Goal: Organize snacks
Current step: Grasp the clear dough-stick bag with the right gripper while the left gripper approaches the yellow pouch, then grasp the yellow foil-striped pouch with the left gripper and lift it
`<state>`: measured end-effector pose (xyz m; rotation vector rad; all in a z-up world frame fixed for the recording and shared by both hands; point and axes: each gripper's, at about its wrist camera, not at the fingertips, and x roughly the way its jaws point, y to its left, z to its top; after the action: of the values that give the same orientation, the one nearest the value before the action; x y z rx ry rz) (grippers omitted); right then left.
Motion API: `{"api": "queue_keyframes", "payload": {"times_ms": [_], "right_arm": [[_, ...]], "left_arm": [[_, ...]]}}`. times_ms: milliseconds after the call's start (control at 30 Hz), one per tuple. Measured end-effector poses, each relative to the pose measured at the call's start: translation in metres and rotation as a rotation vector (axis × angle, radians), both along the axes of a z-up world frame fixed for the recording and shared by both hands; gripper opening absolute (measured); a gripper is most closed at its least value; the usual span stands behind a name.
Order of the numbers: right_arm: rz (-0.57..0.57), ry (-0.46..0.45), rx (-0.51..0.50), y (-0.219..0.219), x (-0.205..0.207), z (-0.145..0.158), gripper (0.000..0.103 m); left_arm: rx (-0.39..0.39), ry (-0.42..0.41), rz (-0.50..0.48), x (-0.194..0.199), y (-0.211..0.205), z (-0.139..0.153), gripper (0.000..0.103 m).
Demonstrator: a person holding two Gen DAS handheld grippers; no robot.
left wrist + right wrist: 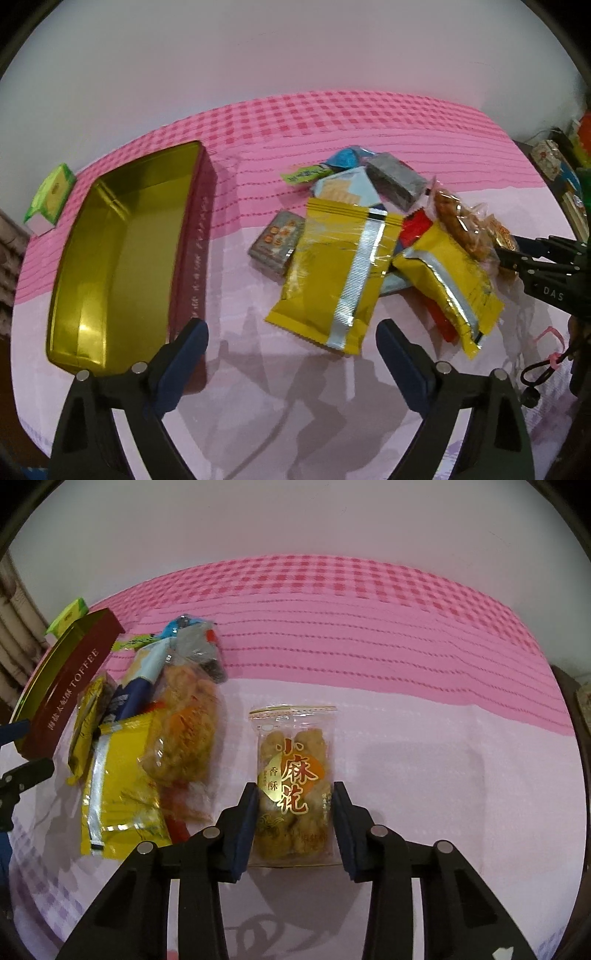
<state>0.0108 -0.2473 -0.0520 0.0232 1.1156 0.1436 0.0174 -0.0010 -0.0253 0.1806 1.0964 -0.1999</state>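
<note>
Your right gripper (293,823) brackets the twisted-dough snack pack (293,782) at lower centre, pads at its sides, seemingly gripping. Next, carry it to the empty gold tin (110,258), centre left. Left gripper (291,354) gapes empty.

pink checked cloth (332,110); gold-lined maroon tin (122,251); yellow packets with silver stripes (332,280); green box (51,194).

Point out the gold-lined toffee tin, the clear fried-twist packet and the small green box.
toffee tin (110,258): left wrist view, gold floor.
fried-twist packet (293,775): right wrist view, front label.
green box (51,194): left wrist view, top face.
</note>
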Motion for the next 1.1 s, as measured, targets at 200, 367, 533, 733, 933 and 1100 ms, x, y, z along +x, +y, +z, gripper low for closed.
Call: {"api": "queue_keyframes", "payload": {"times_ms": [200, 367, 533, 733, 933, 1100], "right_arm": [[-0.057, -0.001, 0.031, -0.016, -0.015, -0.001, 0.036], [-0.062, -0.001, 0.028, -0.013, -0.012, -0.001, 0.036], [-0.065, -0.006, 0.037, -0.015, -0.014, 0.0, 0.037], [-0.061, -0.01, 0.028, -0.014, -0.015, 0.0, 0.038], [-0.059, -0.014, 0.021, -0.014, -0.016, -0.001, 0.039], [-0.059, -0.014, 0.019, -0.013, -0.016, -0.001, 0.039]], "left_arm": [[-0.082, 0.013, -0.06, 0.004, 0.0, 0.0, 0.094], [-0.096, 0.043, -0.098, 0.012, -0.003, -0.005, 0.088], [-0.102, 0.093, -0.107, 0.023, -0.002, -0.016, 0.083], [-0.087, 0.103, -0.138, 0.031, -0.01, -0.023, 0.083], [-0.086, 0.135, -0.158, 0.037, -0.016, -0.033, 0.07], [-0.077, 0.123, -0.158, 0.04, -0.018, -0.035, 0.067]]}}
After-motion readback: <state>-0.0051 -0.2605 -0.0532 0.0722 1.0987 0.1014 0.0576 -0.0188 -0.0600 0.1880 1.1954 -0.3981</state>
